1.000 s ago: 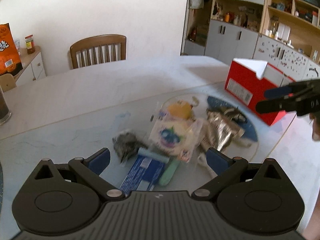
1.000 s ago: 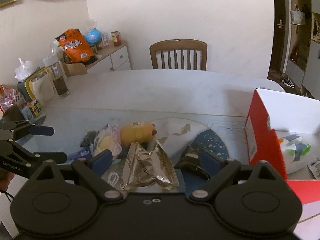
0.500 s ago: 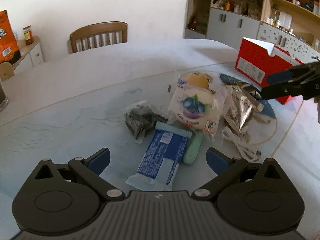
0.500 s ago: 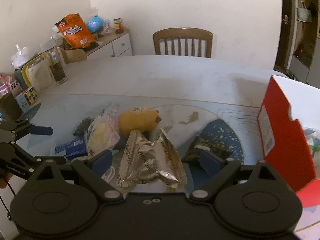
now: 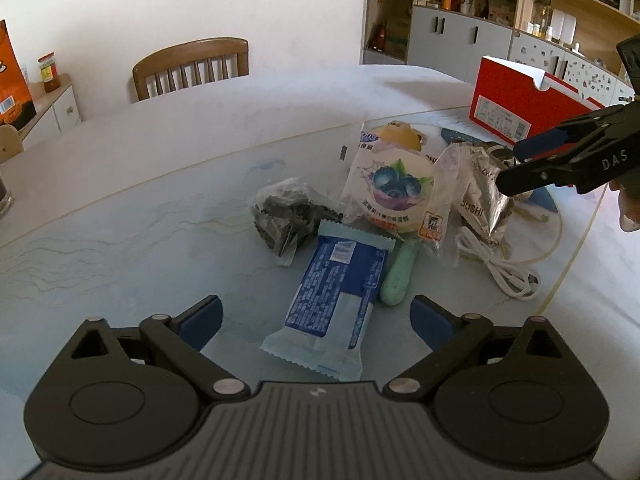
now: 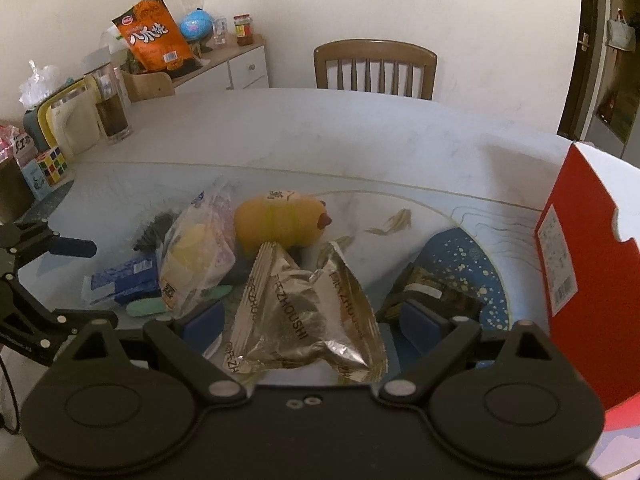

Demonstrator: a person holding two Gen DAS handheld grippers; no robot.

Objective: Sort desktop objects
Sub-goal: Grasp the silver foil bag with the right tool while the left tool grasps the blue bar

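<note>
A pile of small items lies on the glass table top. My left gripper (image 5: 316, 320) is open, and a blue snack packet (image 5: 336, 292) lies between and just ahead of its fingers. Beside it lie a mint green stick (image 5: 398, 276), a dark crumpled bag (image 5: 284, 216), a blueberry cake packet (image 5: 394, 194), a white cable (image 5: 496, 264) and a yellow plush toy (image 6: 280, 220). My right gripper (image 6: 312, 320) is open just above a silver foil bag (image 6: 304, 312). A dark packet (image 6: 432, 292) lies to the foil bag's right. A red box (image 6: 580, 264) stands open at the right.
A wooden chair (image 6: 374, 66) stands at the table's far side. A glass jar (image 6: 110, 108), a Rubik's cube (image 6: 50, 166) and containers stand at the table's left edge. A side cabinet (image 6: 224, 60) holds an orange snack bag. Shelves and cupboards (image 5: 500, 28) line the far wall.
My left gripper has drawn back and up from the pile, so the blue packet shows whole. My right gripper has moved closer over the silver foil bag. Both stay open.
</note>
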